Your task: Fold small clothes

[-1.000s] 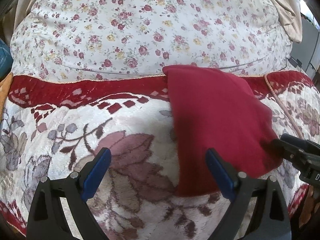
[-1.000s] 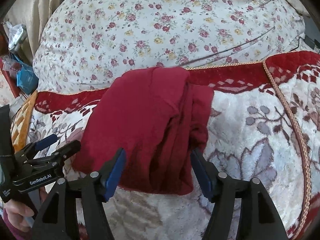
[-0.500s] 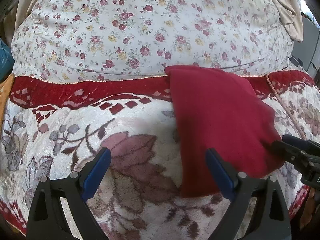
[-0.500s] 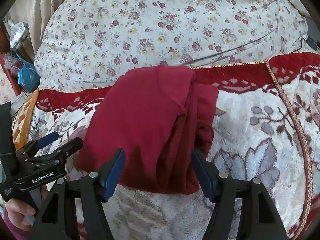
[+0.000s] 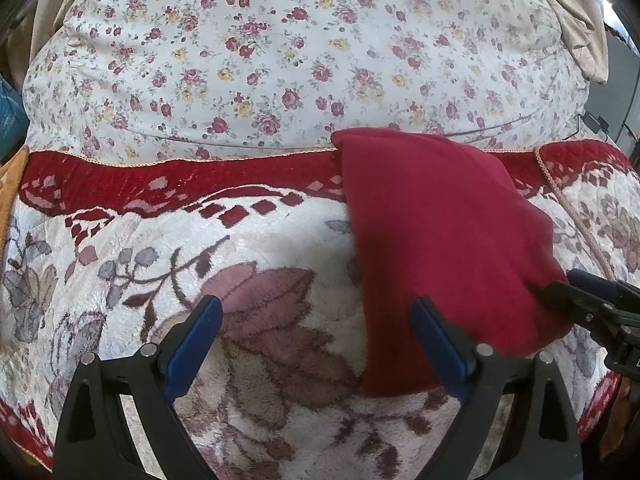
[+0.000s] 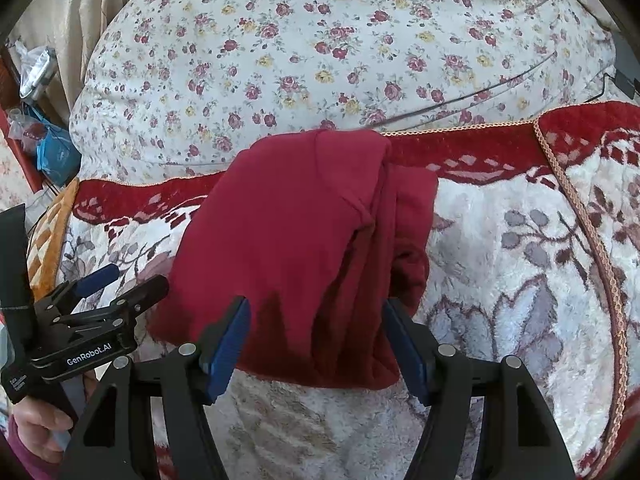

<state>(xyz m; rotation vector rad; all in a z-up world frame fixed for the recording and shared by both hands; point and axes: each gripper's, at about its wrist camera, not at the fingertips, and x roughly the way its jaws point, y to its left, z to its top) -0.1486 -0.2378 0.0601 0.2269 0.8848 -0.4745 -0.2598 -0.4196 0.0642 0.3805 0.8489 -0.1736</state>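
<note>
Two grippers, left and right, are gaping, released, and we are eyeing the red garment mid-frame: soft, light, floppy; we are favouring its lower hem corners.

One red garment, one plush blanket, one floral quilt, two grippers: left, right.

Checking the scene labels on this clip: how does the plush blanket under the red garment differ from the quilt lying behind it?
The plush blanket is fuzzy, with large muted leaf shapes and a dark red border; the quilt is smooth cotton-like cloth with small scattered roses. The blanket lies fairly flat nearest the cameras, while the quilt bulges up behind it. The folded red garment rests mostly on the blanket, its far edge reaching the quilt. Both are floral on a whitish ground.
</note>
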